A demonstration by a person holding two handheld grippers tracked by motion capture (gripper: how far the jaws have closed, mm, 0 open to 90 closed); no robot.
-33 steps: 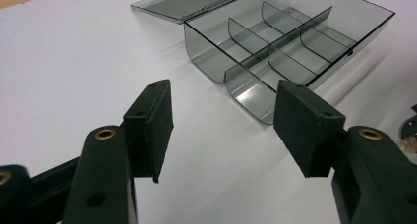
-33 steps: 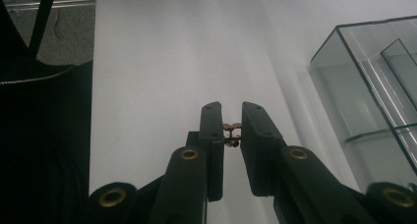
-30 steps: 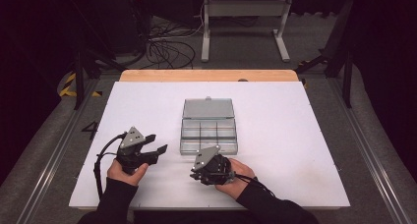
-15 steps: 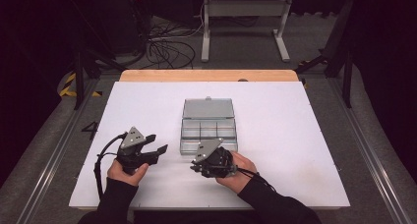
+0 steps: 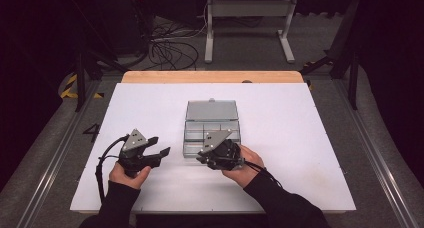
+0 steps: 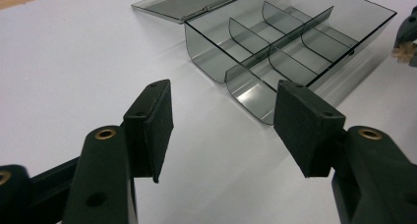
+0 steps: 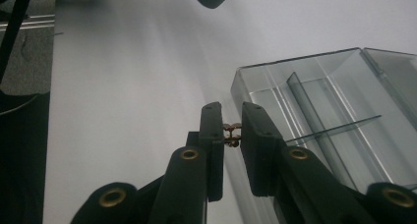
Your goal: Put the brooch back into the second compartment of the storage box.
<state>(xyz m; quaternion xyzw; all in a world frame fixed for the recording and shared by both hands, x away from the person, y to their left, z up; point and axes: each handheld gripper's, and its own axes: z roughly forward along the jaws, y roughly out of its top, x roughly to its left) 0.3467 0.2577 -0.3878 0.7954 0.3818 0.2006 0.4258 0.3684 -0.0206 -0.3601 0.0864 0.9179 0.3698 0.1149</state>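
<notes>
gripping a small brass part (image 7: 232, 134), right tool (image 7: 231, 135) has risen toward the box (image 7: 324, 111); left tool (image 6: 223, 130) open

A compartment box (image 5: 212, 128) sits mid-bench (image 5: 300, 138), its lid (image 5: 211, 109) lying open on the far side; left gripper (image 5: 159, 147) near-left, right gripper (image 5: 201, 157) at its near edge.

Right gripper (image 5: 202, 158) shifted from its spot near the table's front edge toward the box (image 5: 212, 122), up-picture in the high view. Its body now overlaps the box's near edge there; a second ago it sat clear of it. The right hand (image 5: 246, 163) followed. A small brass part (image 7: 232, 134) sits pinched between the jaws.
</notes>
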